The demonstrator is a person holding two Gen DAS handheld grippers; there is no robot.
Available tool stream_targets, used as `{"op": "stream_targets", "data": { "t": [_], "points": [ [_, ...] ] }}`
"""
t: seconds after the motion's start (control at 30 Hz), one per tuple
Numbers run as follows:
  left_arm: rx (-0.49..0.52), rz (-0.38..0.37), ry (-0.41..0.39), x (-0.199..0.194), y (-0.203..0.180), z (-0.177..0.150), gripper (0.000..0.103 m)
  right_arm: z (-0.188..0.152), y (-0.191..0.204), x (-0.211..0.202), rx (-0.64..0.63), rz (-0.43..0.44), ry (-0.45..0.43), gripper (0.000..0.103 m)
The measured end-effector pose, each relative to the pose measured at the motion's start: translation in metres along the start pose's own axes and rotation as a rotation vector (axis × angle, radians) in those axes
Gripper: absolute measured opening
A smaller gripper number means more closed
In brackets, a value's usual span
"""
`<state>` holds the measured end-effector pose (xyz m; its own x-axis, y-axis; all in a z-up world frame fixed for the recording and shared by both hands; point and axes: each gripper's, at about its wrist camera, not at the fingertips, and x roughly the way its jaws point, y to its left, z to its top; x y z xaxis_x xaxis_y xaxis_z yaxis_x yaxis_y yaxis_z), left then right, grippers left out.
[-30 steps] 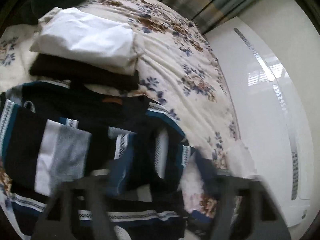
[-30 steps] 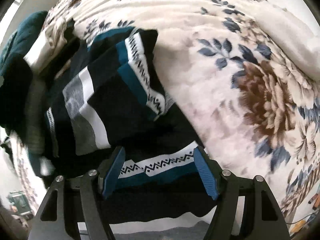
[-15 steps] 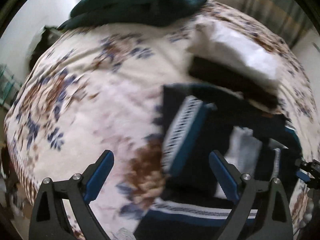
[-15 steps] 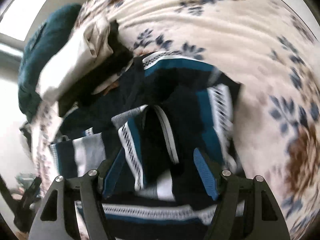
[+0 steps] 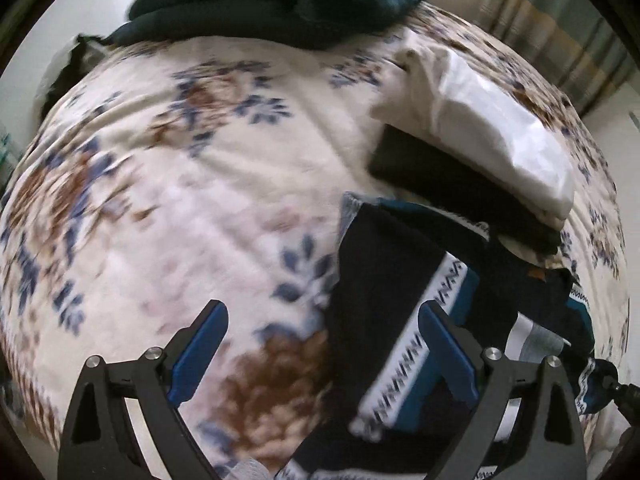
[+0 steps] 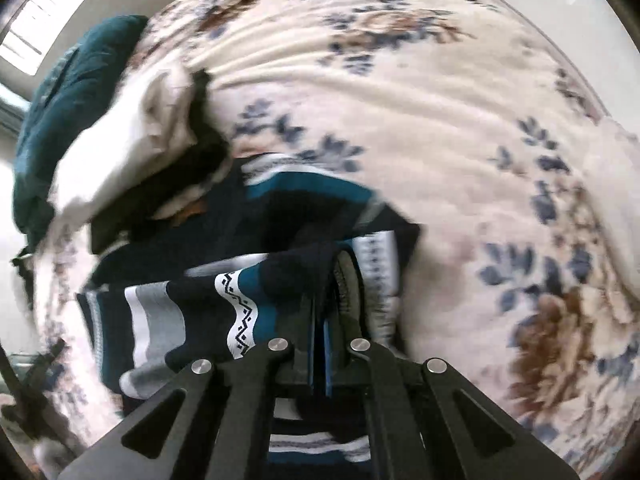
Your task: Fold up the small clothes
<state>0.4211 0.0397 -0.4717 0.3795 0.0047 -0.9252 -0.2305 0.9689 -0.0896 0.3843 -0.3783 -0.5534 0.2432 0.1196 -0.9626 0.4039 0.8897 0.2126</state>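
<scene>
Sweater point(image 5: 404, 304), dark with teal, grey and white zigzag bands: lying rumpled on the bed point(image 5: 192, 184), its far edge touching the folded pile point(image 5: 480, 148) of a white piece over a black one. Right tongs point(image 6: 320, 344): having just been closing, now pinching a dark fold of the sweater between the pads. Left tongs point(image 5: 324, 356): gaping wide, gripping nothing, hovering over the sweater's side edge away from the pile, one finger point(image 5: 444, 348) above the zigzag band, the other over bare bedspread. Step in hand, by my judgement: taking a second hold so the sweater can be spread or doubled over. Doing it well is calling for the left tongs catching one layer at the hem, level with the right hold, then both lifting together to keep the fold line straight. Hard to read: both views are blurring; the pinch depth, the sweater's sleeves and its near hem are being hidden behind the tongs.
</scene>
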Motion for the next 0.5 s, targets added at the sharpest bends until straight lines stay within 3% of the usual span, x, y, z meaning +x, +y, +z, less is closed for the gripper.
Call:
{"op": "stream_targets", "data": {
  "t": [0.17, 0.23, 0.3, 0.37, 0.5],
  "points": [
    [0.103, 0.051, 0.082, 0.052, -0.018, 0.017, 0.097, 0.002, -0.019, 0.019, 0.003, -0.079, 0.049, 0.004],
    [0.146, 0.078, 0.125, 0.072, -0.021, 0.018, 0.097, 0.006, -0.02, 0.03, -0.005, -0.117, 0.093, 0.016],
    [0.164, 0.079, 0.147, 0.078, -0.02, 0.019, 0.097, 0.007, -0.022, 0.028, 0.013, -0.152, 0.085, 0.042],
    [0.177, 0.068, 0.13, 0.073, -0.02, 0.018, 0.097, 0.005, -0.023, 0.014, 0.05, -0.155, 0.028, 0.046],
    [0.186, 0.061, 0.123, 0.063, -0.016, 0.012, 0.097, -0.009, -0.018, -0.011, 0.101, -0.063, -0.029, 0.054]
  ]
}}
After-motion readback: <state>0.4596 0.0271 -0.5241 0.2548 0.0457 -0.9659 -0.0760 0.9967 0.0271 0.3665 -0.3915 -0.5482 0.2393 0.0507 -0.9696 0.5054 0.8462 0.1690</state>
